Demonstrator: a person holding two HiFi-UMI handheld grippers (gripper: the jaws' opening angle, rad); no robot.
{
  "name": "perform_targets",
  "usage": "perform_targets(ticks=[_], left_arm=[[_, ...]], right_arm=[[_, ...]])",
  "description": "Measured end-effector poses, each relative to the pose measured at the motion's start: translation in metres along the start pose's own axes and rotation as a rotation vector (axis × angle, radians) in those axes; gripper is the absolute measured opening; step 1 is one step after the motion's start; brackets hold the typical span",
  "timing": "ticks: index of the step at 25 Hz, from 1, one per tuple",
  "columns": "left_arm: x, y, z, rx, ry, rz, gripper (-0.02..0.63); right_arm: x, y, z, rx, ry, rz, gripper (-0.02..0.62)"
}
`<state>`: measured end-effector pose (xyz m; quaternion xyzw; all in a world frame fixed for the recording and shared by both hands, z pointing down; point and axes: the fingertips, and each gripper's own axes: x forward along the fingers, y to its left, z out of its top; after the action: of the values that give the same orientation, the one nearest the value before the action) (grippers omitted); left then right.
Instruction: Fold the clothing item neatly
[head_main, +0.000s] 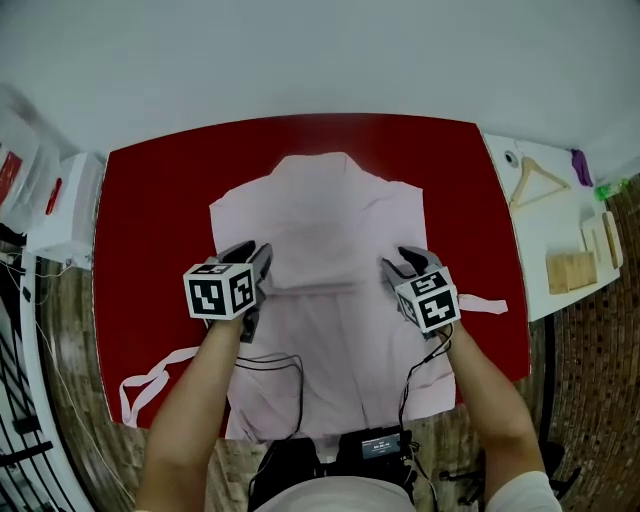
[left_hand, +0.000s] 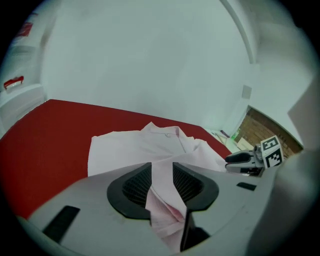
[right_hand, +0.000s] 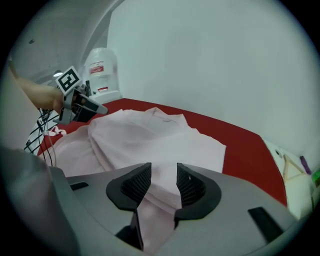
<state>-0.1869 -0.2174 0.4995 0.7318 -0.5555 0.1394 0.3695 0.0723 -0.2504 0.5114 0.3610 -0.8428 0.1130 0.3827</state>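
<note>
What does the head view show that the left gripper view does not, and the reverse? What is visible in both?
Only the head view: the person's forearms and the loose tie at the near left. Only the left gripper view: the left gripper from behind, its ribbed pads apart, with cloth of the pink garment between them. Both: the garment spread on the red table, and the right gripper.
</note>
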Motion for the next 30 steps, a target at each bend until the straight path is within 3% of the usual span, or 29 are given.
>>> perform_targets(ticks=[4, 8, 11, 16, 23, 28, 30], left_arm=[[0.022, 0.017, 0.0, 0.034, 0.07, 0.05, 0.12], [0.04, 0.028, -0.008, 0.076, 0.152, 0.102, 0.116], [0.043, 0.037, -0.013, 0.073, 0.179, 0.152, 0.024], [0.038, 0.049, -0.029, 0.05, 0.195, 0.195, 0.005], [0.036, 0.043, -0.028, 0.07, 0.191, 0.17, 0.005], [0.041, 0.029, -0.016, 0.056, 0.161, 0.099, 0.01], [0.045, 0.026, -0.017, 0.042, 0.173, 0.075, 0.053]], right_arm=[[-0.01, -0.034, -0.035, 0.059, 0.054, -0.088, 0.043], [-0.007, -0.047, -0.065, 0.077, 0.118, -0.123, 0.035], [-0.006, -0.047, -0.073, 0.06, 0.136, -0.131, 0.031], [-0.007, -0.051, -0.076, 0.083, 0.151, -0.136, 0.029], [-0.012, -0.064, -0.083, 0.126, 0.196, -0.19, 0.029], [-0.012, -0.064, -0.081, 0.114, 0.176, -0.199, 0.028], [-0.012, -0.064, -0.081, 0.112, 0.169, -0.206, 0.028]])
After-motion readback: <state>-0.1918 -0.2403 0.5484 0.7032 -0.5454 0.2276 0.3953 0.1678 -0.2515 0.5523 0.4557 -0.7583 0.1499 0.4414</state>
